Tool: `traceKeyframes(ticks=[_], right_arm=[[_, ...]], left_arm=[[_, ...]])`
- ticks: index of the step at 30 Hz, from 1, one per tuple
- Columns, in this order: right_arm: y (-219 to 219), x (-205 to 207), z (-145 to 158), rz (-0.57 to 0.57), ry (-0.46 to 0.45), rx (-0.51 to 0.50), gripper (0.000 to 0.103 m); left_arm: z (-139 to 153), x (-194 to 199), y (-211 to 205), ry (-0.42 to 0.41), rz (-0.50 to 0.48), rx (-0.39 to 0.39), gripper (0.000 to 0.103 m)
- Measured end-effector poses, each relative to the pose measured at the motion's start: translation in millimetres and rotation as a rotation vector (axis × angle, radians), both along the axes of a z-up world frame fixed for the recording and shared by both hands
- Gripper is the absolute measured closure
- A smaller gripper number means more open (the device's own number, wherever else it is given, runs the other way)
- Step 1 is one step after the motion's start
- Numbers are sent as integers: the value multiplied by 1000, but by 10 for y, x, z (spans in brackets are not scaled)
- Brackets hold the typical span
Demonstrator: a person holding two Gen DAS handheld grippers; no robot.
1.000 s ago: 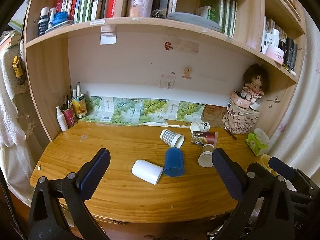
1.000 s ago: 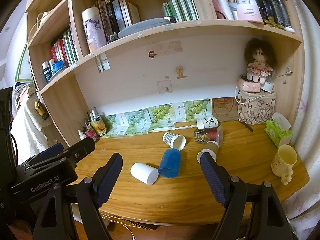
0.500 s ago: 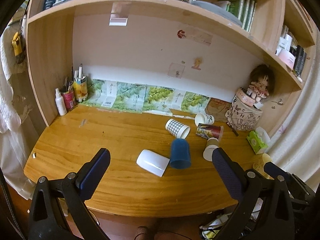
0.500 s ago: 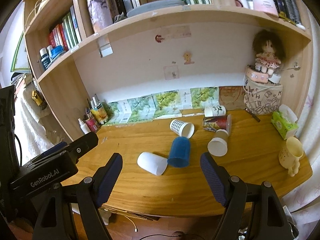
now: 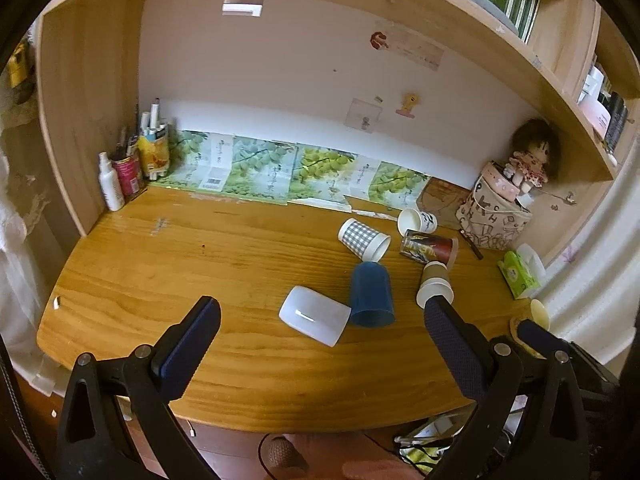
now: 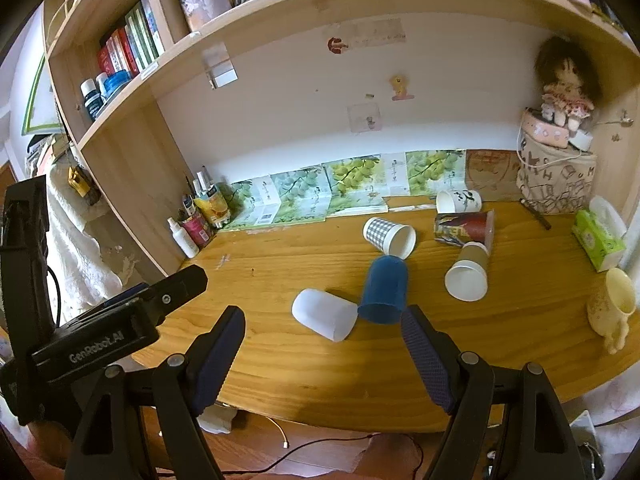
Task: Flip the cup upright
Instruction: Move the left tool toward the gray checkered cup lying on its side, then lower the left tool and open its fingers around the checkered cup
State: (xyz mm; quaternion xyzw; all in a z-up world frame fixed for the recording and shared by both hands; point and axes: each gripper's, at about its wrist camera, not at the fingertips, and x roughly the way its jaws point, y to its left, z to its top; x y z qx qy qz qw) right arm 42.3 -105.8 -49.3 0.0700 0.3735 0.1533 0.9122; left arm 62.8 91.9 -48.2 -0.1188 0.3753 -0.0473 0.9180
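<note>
Left gripper (image 5: 320, 330) hangs spread wide over the near edge of the wooden surface (image 5: 168, 280), gripping nothing. A white cup (image 5: 314, 315) lies on its side, touching the blue cup (image 5: 371, 295); right gripper (image 6: 322, 330) gapes empty just before them

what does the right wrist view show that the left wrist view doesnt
Only the right wrist view shows the whole cream mug standing at the desk's right end, the left gripper's body labelled GenRobot.AI, and the red and green books on the upper shelf.

Only the left wrist view shows a small metal bit at the desk's left edge.

Both show the white cup, blue cup, checked cup and doll, with each view's own gripper open.
</note>
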Motion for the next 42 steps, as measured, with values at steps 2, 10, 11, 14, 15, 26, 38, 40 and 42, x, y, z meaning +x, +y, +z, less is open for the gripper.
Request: traceKeyframes(ticks=[2, 10, 11, 14, 15, 26, 38, 40, 42], right_arm=[[-7, 70, -40, 2, 8, 8, 22], [-77, 422, -222, 8, 57, 50, 22], [-98, 467, -233, 6, 63, 62, 22], [-162, 672, -295, 2, 104, 99, 22], [-175, 751, -323, 2, 119, 110, 22], [-344, 1422, -602, -13, 234, 207, 22], [-607, 1944, -787, -54, 157, 269, 22], [-634, 1990, -806, -55, 135, 262, 22], [-649, 2022, -815, -54, 116, 248, 22]], left_arm=[[14, 96, 11, -8, -18, 4, 1], [136, 527, 70, 0, -99, 28, 2], [162, 585, 68, 1, -113, 36, 2], [204, 756, 34, 2, -152, 84, 2], [206, 823, 13, 4, -166, 106, 2], [31, 1519, -123, 89, -353, 252, 2], [-337, 2100, -459, 156, -629, 473, 2], [-405, 2173, -505, 162, -670, 498, 2], [-472, 2258, -555, 173, -717, 518, 2]])
